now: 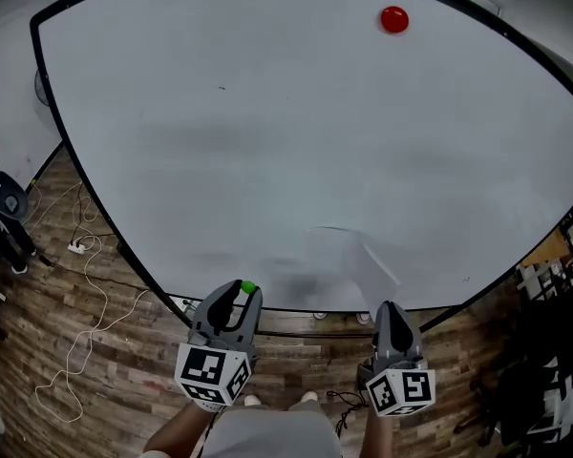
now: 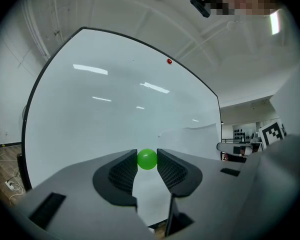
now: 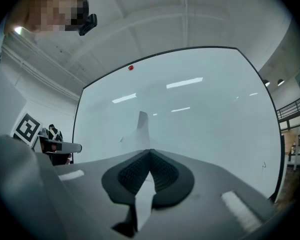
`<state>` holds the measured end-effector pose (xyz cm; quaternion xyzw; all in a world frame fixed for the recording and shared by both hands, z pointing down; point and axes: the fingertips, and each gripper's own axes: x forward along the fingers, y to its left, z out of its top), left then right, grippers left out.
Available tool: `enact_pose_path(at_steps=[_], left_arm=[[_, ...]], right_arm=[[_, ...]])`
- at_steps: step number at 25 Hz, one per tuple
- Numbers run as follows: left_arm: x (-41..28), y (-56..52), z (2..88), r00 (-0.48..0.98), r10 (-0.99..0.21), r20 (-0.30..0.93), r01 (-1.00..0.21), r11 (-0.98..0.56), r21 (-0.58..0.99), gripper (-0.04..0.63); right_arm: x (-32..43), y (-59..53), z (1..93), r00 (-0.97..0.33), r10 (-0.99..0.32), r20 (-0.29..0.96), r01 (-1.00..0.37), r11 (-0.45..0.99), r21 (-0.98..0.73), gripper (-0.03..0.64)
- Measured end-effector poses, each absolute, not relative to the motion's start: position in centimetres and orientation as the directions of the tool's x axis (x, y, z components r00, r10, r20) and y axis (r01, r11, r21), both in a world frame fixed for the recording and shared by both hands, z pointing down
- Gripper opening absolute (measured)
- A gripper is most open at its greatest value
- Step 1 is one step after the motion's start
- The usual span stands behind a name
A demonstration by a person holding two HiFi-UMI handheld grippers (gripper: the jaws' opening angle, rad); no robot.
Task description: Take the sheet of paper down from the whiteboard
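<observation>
Nearest to me, the left gripper [image 1: 237,299] has its jaws clamped on a small green magnet [image 2: 147,159], which sits right at the tips. Over to the right gripper [image 1: 392,311]: jaws pressed together on the lower edge of the sheet of paper [image 1: 349,256], which curls up from my grip along the bottom edge of the whiteboard [image 1: 267,113], right of the middle. It looks loose from the board (white on white, so hard to be sure). Far off near the top right corner a red magnet [image 1: 393,19] sits alone, well apart from the sheet. To finish this cleanly, I'd keep the pinch firm, draw the paper straight away from the board without creasing it, and hold that magnet steady.
</observation>
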<state>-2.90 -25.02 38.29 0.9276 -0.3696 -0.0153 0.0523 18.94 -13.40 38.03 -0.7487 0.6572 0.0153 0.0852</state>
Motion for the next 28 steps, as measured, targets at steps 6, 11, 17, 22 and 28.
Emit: enact_pose_path(at_steps=[6,11,17,22,28], left_arm=[[-3.2,-24.8,38.7,0.722,-0.692,0.013,-0.688,-0.714,0.129,0.124],[-3.1,-24.8,39.0,0.723,-0.69,0.017,-0.686,-0.716,0.13,0.124],[-3.3,-24.9,39.0,0.726,-0.687,0.019,-0.683,-0.718,0.133,0.124],[-3.1,-24.6,39.5,0.732,-0.681,0.021,-0.677,-0.724,0.134,0.124],[-3.5,-24.8,39.5,0.738,-0.675,0.02,-0.671,-0.73,0.133,0.124]], right_arm=[[18.7,-13.7,38.2,0.133,-0.982,-0.131,-0.987,-0.12,-0.103,0.009],[18.4,-14.1,38.1,0.126,-0.983,-0.135,-0.988,-0.113,-0.101,0.009],[18.1,-14.6,37.7,0.13,-0.981,-0.145,-0.988,-0.115,-0.105,0.01],[18.0,-14.5,38.1,0.134,-0.98,-0.144,-0.986,-0.118,-0.117,0.01],[17.4,-14.8,38.1,0.144,-0.979,-0.145,-0.986,-0.129,-0.105,0.011]])
